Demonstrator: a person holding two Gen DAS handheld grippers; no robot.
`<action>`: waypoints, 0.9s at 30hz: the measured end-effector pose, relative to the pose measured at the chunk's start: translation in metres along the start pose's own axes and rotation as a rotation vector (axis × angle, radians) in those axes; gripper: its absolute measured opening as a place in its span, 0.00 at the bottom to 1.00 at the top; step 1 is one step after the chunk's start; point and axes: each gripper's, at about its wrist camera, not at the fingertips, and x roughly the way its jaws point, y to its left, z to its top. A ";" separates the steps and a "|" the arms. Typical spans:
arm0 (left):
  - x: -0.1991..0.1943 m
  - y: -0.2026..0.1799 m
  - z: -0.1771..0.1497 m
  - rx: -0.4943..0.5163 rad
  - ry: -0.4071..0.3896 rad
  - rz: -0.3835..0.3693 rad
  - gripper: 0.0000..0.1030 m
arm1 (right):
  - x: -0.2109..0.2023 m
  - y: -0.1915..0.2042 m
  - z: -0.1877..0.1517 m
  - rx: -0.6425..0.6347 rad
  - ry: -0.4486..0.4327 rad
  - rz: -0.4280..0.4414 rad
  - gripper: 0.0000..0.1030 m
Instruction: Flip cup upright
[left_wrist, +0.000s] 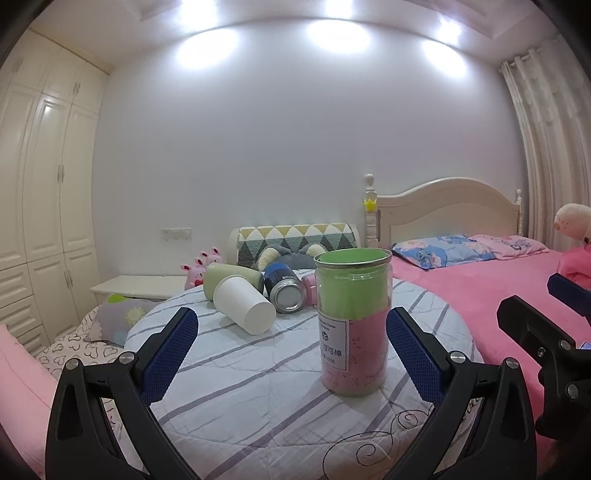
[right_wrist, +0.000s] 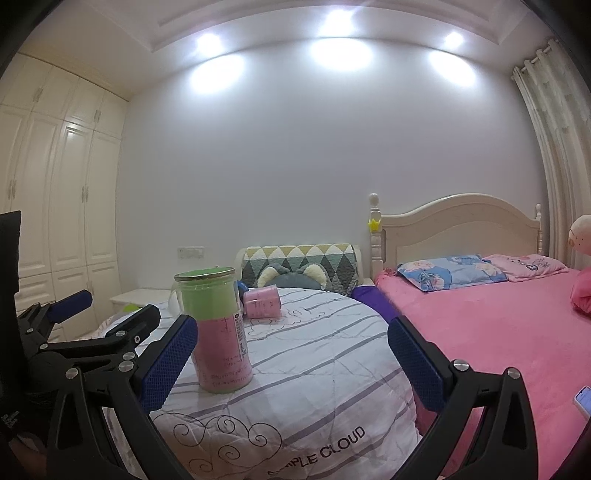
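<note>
Both the left gripper (left_wrist: 291, 343) and right gripper (right_wrist: 291, 350) hang spread apart, holding nothing. Near, a clear jar (left_wrist: 352, 323) stands upright on the striped quilt (left_wrist: 258, 387), filled pink below and green above. Farther left, the white paper cup (left_wrist: 243, 304) lies on its side, base facing the camera, beside a tipped blue can (left_wrist: 286, 291).

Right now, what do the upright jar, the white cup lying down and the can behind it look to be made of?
Upright jar: clear glass or plastic, glossy; contents show through, metal-looking rim.
White cup: likely paper, matte, no glare.
Can: metal, shiny silver end with ridged rings.
</note>
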 end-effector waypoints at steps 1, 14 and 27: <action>0.000 0.000 0.000 0.000 0.000 0.001 1.00 | 0.000 0.000 0.000 0.000 0.000 0.000 1.00; -0.002 -0.001 0.001 0.000 -0.021 -0.002 1.00 | 0.001 -0.001 -0.003 0.006 0.004 0.007 1.00; -0.001 -0.001 0.001 -0.002 -0.017 0.019 1.00 | -0.001 -0.009 -0.007 0.041 0.012 0.005 1.00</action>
